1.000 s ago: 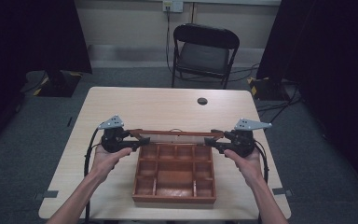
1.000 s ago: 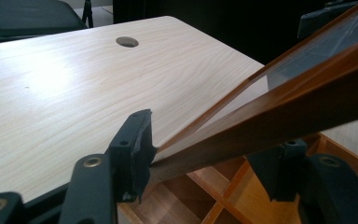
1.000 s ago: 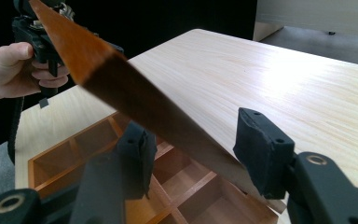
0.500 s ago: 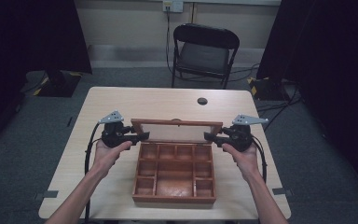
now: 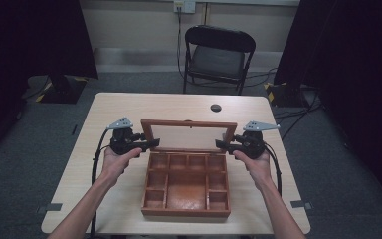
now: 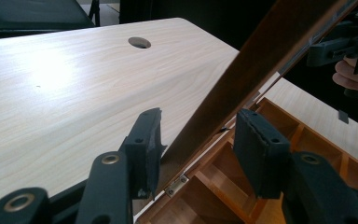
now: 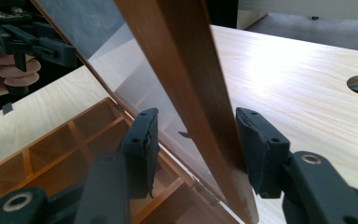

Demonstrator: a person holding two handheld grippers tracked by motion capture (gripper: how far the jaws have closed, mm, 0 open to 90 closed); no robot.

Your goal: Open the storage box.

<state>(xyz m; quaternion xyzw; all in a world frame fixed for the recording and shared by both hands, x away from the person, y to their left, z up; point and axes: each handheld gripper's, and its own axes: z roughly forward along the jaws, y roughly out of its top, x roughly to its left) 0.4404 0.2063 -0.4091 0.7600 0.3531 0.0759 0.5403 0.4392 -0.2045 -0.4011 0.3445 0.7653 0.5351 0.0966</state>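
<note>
A brown wooden box [image 5: 185,212] with several compartments sits on the table's near half. Its glass-paned lid [image 5: 189,123] stands raised on the far-side hinges, leaning back. My left gripper [image 5: 151,144] straddles the lid's left rail [image 6: 242,70]. Its jaws have just been closing. One pad [image 6: 150,140] touches the rail and a gap remains at the other pad [image 6: 256,149]. My right gripper [image 5: 221,145] straddles the right rail [image 7: 191,84]. Its outer pad [image 7: 256,149] lies against the wood and its inner pad [image 7: 142,144] stands off the glass.
The light wooden table [image 5: 129,107] has a round cable hole [image 5: 216,107] behind the box. A black folding chair [image 5: 218,55] stands beyond the far edge. Dark curtains hang at both sides. Cables trail from both grippers over the near table edge.
The lid has swung further up and back. A second ago it showed as a thin bar; now its whole frame and pane face the high camera. Both grippers followed it slightly.
</note>
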